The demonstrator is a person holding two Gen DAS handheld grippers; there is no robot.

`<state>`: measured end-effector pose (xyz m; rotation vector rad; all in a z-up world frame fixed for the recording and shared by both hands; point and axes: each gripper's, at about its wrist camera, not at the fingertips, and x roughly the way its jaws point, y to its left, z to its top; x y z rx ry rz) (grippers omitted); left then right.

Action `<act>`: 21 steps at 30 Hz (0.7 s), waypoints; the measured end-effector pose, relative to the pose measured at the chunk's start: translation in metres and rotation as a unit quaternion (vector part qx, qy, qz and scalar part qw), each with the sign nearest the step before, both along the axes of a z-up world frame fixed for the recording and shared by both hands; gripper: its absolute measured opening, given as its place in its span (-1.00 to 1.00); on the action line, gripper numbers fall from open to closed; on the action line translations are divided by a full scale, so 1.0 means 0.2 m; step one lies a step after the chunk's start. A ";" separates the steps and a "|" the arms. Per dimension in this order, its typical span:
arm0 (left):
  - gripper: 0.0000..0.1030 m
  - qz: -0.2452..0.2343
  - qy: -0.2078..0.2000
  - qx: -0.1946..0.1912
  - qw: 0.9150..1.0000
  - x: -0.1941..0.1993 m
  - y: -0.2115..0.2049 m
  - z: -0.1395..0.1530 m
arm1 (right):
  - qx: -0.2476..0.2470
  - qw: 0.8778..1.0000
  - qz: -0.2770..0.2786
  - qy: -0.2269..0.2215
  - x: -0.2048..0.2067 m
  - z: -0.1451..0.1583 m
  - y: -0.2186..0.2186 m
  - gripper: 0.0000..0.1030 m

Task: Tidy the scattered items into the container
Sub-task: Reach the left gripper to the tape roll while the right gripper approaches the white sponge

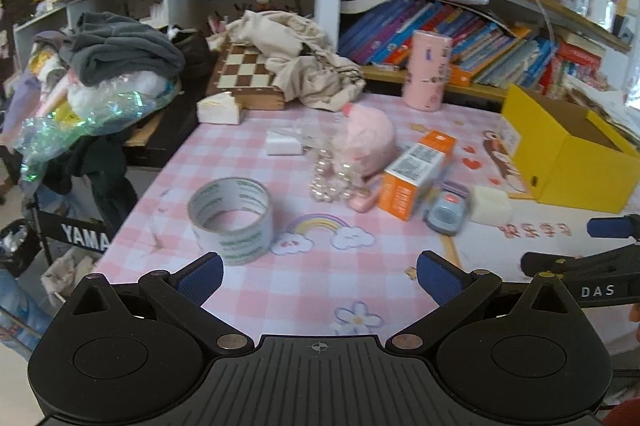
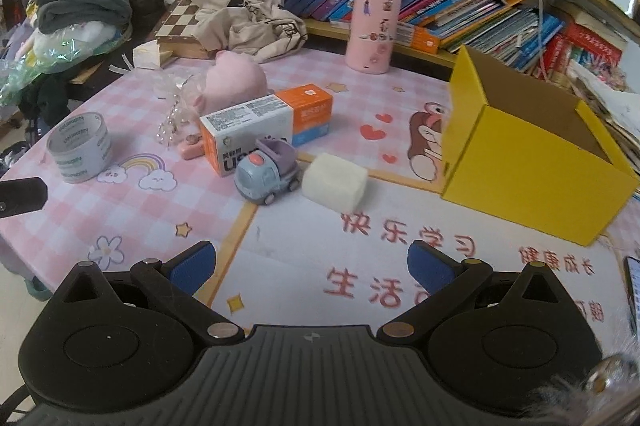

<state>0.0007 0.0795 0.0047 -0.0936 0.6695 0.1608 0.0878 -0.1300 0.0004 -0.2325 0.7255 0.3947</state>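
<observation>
An open yellow box (image 2: pixel 532 161) (image 1: pixel 576 149) stands at the right of the pink checked tablecloth. Scattered left of it lie a white sponge block (image 2: pixel 334 181) (image 1: pixel 490 203), a blue toy truck (image 2: pixel 268 173) (image 1: pixel 446 211), an orange-and-white carton (image 2: pixel 266 125) (image 1: pixel 416 173), a pink plush (image 2: pixel 236 81) (image 1: pixel 368 141), a pearl bracelet (image 1: pixel 330 177) and a tape roll (image 1: pixel 232 220) (image 2: pixel 80 145). My left gripper (image 1: pixel 320 280) is open, just short of the tape roll. My right gripper (image 2: pixel 312 268) is open over the mat, short of the sponge block.
A pink cylinder (image 2: pixel 374 27) stands at the back by the bookshelf (image 2: pixel 460 1). A chessboard (image 1: pixel 244 73) under beige cloth and a clothes pile (image 1: pixel 120 53) crowd the back left. A small pink item (image 2: pixel 190 147) lies by the carton. A phone edge (image 2: pixel 632 290) shows at the right.
</observation>
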 end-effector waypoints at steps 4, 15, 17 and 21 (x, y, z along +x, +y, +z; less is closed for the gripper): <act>1.00 0.028 0.007 -0.006 1.000 0.06 0.05 -0.02 | -0.004 1.000 0.014 0.002 0.08 -0.02 0.03 1.00; 1.00 0.094 0.026 0.012 0.995 0.27 0.16 -0.08 | -0.017 1.000 0.011 0.021 0.35 -0.08 0.05 0.89; 1.00 0.112 0.032 0.012 0.993 0.30 0.18 -0.10 | -0.020 0.999 0.009 0.026 0.40 -0.10 0.05 0.79; 1.00 0.129 0.046 0.019 0.990 0.36 0.22 -0.14 | -0.025 0.999 0.008 0.038 0.48 -0.13 0.07 0.75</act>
